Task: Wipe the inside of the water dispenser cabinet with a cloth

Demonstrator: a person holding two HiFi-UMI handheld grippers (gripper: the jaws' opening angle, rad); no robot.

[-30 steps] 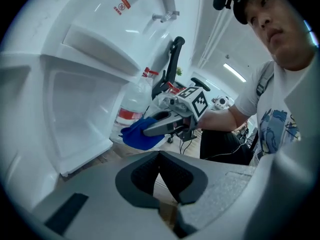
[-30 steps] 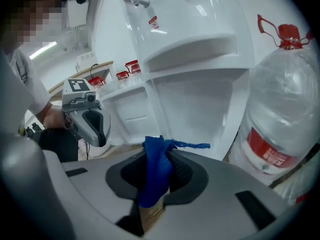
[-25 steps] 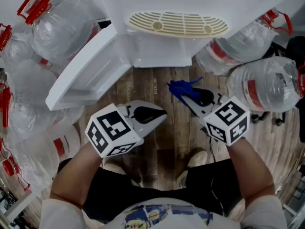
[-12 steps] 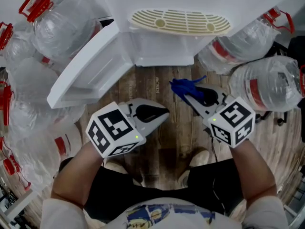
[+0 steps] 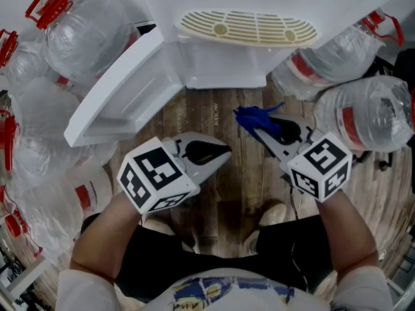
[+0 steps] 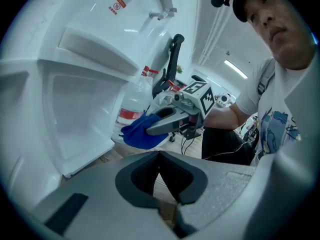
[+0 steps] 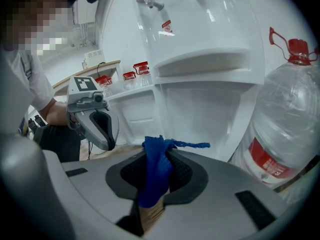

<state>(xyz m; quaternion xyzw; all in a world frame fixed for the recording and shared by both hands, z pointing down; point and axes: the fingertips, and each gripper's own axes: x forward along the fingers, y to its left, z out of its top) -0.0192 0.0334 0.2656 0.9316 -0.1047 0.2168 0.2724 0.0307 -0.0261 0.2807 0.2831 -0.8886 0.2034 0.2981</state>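
Observation:
The white water dispenser's lower cabinet (image 5: 224, 70) stands open ahead of me, its door (image 5: 120, 92) swung out to the left. My right gripper (image 5: 256, 131) is shut on a blue cloth (image 5: 254, 117), held over the wooden floor a little short of the cabinet opening. In the right gripper view the blue cloth (image 7: 156, 169) hangs between the jaws of the right gripper (image 7: 157, 156), with the cabinet interior (image 7: 200, 114) straight ahead. My left gripper (image 5: 224, 154) is shut with nothing in it and hangs beside the right one. The left gripper view shows the blue cloth (image 6: 142, 131) from the side.
Large clear water bottles with red caps crowd both sides: several at the left (image 5: 84, 34) and two at the right (image 5: 363, 118), one close to the cabinet's right edge (image 7: 285, 134). A cream drip grille (image 5: 246, 28) sits above the opening. My feet stand on the wooden floor (image 5: 214, 115).
The right gripper with the cloth has drifted slightly to the right. The left gripper has hardly moved.

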